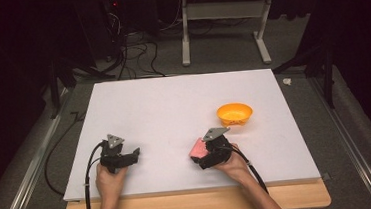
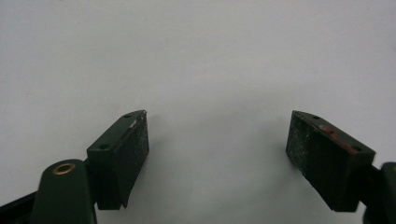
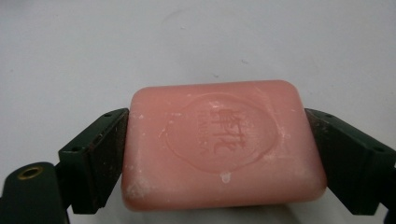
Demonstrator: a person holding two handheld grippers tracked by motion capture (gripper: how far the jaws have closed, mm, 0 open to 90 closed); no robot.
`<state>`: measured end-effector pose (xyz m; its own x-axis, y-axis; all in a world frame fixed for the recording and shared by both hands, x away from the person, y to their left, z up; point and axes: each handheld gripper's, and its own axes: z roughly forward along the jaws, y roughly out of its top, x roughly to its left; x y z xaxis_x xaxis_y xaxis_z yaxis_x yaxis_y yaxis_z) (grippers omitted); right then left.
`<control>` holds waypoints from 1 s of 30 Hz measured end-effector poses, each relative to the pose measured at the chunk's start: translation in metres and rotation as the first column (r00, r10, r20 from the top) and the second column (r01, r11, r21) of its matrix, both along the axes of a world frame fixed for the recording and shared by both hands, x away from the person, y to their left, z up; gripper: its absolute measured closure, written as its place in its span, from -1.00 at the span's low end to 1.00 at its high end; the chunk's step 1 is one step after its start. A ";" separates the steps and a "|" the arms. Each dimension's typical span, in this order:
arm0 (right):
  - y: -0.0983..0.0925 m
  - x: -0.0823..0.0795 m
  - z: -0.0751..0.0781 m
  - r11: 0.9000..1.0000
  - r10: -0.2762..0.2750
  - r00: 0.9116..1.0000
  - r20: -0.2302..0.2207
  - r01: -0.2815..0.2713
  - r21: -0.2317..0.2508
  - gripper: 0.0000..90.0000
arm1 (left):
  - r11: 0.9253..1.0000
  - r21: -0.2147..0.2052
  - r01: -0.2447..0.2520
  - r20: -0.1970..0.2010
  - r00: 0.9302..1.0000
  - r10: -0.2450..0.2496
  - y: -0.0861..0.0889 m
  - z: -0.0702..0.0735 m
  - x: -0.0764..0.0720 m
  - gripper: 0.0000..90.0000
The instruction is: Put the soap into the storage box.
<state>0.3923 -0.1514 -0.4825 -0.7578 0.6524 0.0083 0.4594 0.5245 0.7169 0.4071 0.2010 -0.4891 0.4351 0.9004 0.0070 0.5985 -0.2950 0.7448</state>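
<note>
A pink bar of soap (image 3: 219,144) with an embossed oval stamp sits between the jaws of my right gripper (image 3: 217,154), which is shut on its two short ends. In the high view that soap (image 1: 196,149) shows pink at the front right of the white table, under my right gripper (image 1: 205,153). My left gripper (image 1: 130,156) rests at the front left of the table. Its jaws stand wide apart over bare white surface, so my left gripper (image 2: 217,154) is open with nothing in it.
An orange bowl (image 1: 234,113) stands on the white tabletop (image 1: 174,110) to the right of centre, a little beyond my right gripper. A wooden edge runs along the table's front. Cables and table legs lie on the floor behind.
</note>
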 end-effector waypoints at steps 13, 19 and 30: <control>0.003 -0.001 -0.003 1.000 -0.001 1.000 0.002 0.001 -0.031 -0.70 | 1.000 0.001 0.000 0.003 1.000 0.000 0.000 0.000 0.000 -0.52; 0.003 -0.001 -0.002 1.000 -0.003 1.000 0.001 0.003 -0.030 -0.70 | 1.000 0.002 0.000 0.003 1.000 0.000 0.000 0.000 0.000 -0.52; 0.003 -0.002 -0.002 0.999 -0.020 1.000 0.002 0.020 -0.027 -0.70 | 1.000 0.002 -0.001 0.005 1.000 0.001 0.000 0.000 0.000 -0.52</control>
